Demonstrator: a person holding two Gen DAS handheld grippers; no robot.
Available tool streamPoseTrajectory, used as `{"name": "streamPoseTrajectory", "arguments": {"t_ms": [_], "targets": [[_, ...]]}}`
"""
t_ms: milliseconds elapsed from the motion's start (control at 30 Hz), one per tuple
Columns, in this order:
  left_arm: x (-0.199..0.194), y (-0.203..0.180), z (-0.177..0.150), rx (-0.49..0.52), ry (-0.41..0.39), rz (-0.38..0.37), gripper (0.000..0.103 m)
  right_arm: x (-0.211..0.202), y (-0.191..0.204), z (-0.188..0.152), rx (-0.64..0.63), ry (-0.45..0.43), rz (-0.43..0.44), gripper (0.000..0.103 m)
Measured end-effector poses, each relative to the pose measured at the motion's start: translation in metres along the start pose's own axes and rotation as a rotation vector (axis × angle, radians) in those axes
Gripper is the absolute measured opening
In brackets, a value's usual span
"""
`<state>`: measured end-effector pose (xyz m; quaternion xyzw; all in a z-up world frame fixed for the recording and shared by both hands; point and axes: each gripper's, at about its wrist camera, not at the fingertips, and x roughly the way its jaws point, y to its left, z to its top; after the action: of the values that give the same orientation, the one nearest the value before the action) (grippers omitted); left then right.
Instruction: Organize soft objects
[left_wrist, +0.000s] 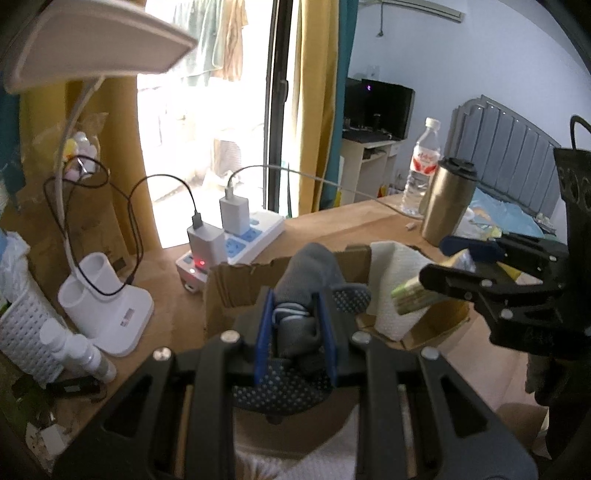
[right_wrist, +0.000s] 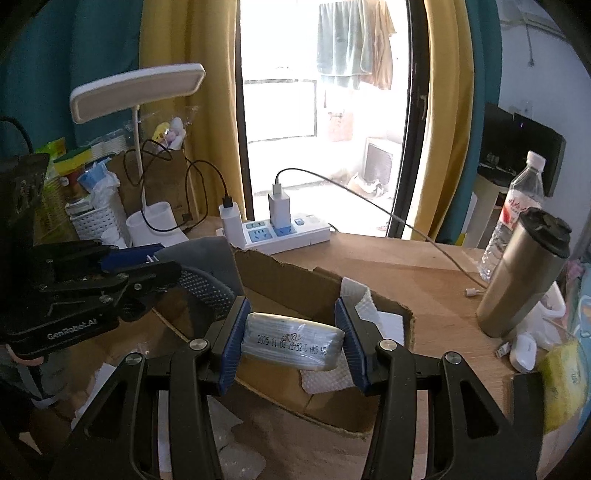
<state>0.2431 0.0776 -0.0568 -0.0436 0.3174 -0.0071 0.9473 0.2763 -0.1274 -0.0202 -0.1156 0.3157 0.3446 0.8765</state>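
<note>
The grey sock (left_wrist: 308, 275) was pinched between the blue pads of the left gripper (left_wrist: 295, 314), its jaws drawn in tight on the bunched fabric. From the left wrist view the sock's rounded toe end stuck out past the fingertips toward twelve o'clock, rising above the near wall of the cardboard box (left_wrist: 236, 284). In the right wrist view the same sock (right_wrist: 207, 258) showed at about ten o'clock from the box, over its left edge.

The tissue pack (right_wrist: 291, 341), wrapped in clear plastic with a printed date line, sat crosswise between the pads of the right gripper (right_wrist: 293, 341), gripped at both of its short ends with the jaws partly spread to fit it. It hung over the open box (right_wrist: 369, 295); whether it touched the cardboard I could not tell. Seen from the left wrist, the right gripper (left_wrist: 439, 269) came in from three o'clock, the pack's (left_wrist: 410, 297) greenish end poking out below it.

A white paper towel (right_wrist: 373, 314) lay draped inside the box, at one o'clock from the pack.

The box rested on a wooden table (right_wrist: 424, 266). Behind it, at twelve o'clock, stood a white power strip (right_wrist: 288, 232) with two chargers plugged in. A steel tumbler (right_wrist: 524, 273) stood at three o'clock, with a water bottle (right_wrist: 517, 206) just behind it. At ten o'clock stood a white desk lamp (right_wrist: 140, 88) and a white basket (right_wrist: 98, 221).
</note>
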Motion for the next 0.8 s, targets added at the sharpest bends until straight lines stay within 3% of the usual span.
{"name": "streamPoseTrajectory", "arguments": {"t_ms": [633, 800], "targets": [[0.061, 0.018, -0.016, -0.039, 0.113, -0.024, 0.027, 0.051, -0.008, -0.014, 0.043, 0.084, 0.013, 0.051], [0.066, 0.022, -0.015, -0.056, 0.126, -0.009, 0.03, 0.051, -0.014, -0.014, 0.067, 0.074, -0.01, 0.06]]}}
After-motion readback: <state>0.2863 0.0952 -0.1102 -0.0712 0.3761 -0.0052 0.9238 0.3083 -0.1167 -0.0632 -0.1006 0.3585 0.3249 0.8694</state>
